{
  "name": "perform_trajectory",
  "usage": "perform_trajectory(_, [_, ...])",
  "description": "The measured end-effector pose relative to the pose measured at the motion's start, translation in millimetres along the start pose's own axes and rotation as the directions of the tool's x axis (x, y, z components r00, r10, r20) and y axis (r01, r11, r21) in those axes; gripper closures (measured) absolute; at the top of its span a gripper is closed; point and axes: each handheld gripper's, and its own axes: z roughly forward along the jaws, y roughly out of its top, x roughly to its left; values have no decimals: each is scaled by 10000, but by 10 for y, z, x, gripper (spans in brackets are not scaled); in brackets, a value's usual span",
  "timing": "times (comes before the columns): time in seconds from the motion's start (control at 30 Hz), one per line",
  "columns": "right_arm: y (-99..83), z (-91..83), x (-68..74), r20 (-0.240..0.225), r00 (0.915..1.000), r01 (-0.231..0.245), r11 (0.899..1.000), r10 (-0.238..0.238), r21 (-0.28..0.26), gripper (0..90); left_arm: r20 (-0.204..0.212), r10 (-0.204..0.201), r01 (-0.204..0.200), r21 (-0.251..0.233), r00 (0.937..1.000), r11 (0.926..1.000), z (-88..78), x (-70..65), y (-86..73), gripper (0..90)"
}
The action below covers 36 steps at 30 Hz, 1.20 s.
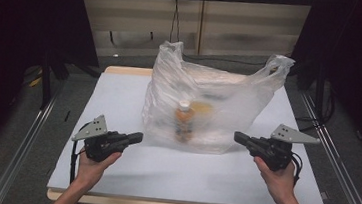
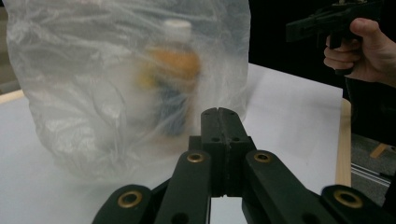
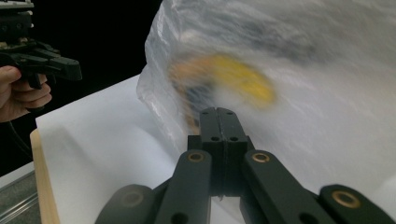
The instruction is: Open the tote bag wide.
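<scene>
both tongs, left (image 1: pixel 137 138) and right (image 1: pixel 239 136), are clamped fully shut on nothing, bag (image 1: pixel 209 99) between them. bottle (image 1: pixel 183 121) inside could get tipped if the plastic is nudged.

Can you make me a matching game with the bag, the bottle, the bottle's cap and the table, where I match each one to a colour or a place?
Things:
1. bag
2. bottle
3. cap
4. table

Matches:
A. white, on top of the bottle
B. see-through plastic, standing on the table
C. flat and pale, underneath everything
D. orange, upright inside the bag

Right pairs: 1-B, 2-D, 3-A, 4-C
</scene>
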Motion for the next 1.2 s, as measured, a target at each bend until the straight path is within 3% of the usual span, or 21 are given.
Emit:
perform_trajectory(0.2, [233,136,35,-333,9988,352,9993,-356,-108,900,149,214,-212,-147,9997,9997,146,8,167,900])
perform_trajectory(0.3, [349,178,42,-426,9980,457,9987,-467,-245,900,262,75,-69,-222,9996,9997,218,30,227,900])
perform_trajectory(0.47, [572,232,42,-455,9967,653,9970,-671,-414,900,314,340,-332,-268,9989,9991,312,77,379,900])
perform_trajectory(0.67, [774,307,30,-614,9932,951,9939,-985,-554,900,461,386,-365,-454,9982,9983,395,139,543,900])
perform_trajectory(0.87, [942,426,23,-451,9914,1201,9914,-1225,-527,900,576,408,-373,-616,9975,9974,496,189,695,900])
perform_trajectory(1.2, [1300,618,7,-621,9894,1265,9892,-1312,-744,900,658,468,-424,-669,9967,9969,717,296,972,900])
